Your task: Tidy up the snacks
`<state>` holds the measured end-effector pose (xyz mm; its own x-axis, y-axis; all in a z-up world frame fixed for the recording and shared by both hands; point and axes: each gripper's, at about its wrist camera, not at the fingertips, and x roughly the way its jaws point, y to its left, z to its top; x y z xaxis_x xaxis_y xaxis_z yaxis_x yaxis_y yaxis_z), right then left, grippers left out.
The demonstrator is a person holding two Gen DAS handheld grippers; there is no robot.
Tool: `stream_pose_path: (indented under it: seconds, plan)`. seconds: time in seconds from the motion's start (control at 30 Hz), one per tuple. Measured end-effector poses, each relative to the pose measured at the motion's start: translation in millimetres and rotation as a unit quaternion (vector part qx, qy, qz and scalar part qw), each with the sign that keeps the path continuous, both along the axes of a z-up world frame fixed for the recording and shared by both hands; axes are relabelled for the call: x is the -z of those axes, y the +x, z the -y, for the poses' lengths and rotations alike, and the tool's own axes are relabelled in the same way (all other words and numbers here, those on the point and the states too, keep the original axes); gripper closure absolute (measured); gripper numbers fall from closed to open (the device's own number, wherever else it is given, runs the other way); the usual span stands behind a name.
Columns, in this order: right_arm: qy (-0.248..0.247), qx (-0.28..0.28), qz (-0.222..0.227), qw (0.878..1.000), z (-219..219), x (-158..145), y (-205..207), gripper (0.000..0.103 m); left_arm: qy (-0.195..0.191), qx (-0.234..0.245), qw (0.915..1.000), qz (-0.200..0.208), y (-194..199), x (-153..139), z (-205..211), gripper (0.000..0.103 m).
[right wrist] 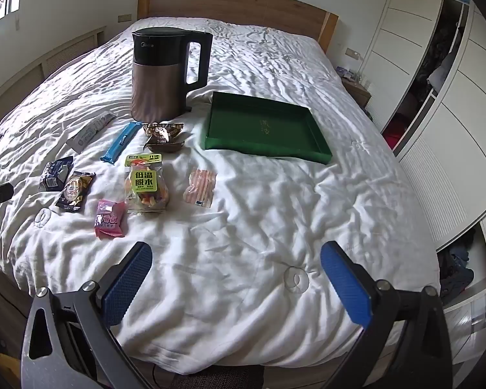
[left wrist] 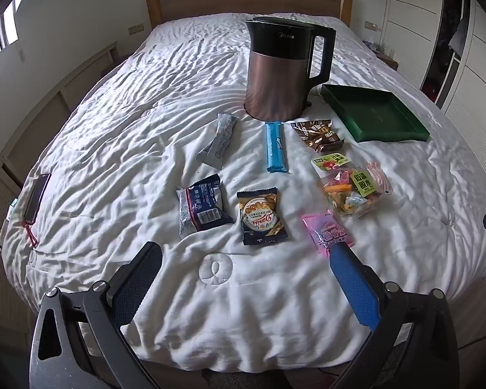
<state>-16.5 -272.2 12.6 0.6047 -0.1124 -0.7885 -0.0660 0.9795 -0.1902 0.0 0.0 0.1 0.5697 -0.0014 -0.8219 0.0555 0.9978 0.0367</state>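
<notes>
Crinkly snack packets (left wrist: pixel 261 215) on rumpled quilt (left wrist: pixel 243 308)

The kettle (left wrist: pixel 283 64) carries "Midea" on its black upper band. The dark cookie packet (left wrist: pixel 262 215) reads "Danisa" and "BUTTER COOKIES", upside down from the left wrist view. The clear fruit bag (right wrist: pixel 145 184) bears a green label with "低温脱水". The green tray (right wrist: pixel 265 128) has faint gold characters, too dim to read.
</notes>
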Motion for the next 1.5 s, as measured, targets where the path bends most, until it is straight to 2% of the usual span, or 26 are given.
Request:
stream_pose_path:
  seconds: [1.5]
  plan:
    - [-0.003,0.0,0.001,1.0,-0.5,1.1,1.8,0.0,0.0,0.0,1.0,-0.003,-1.2,3.2,4.5,0.001]
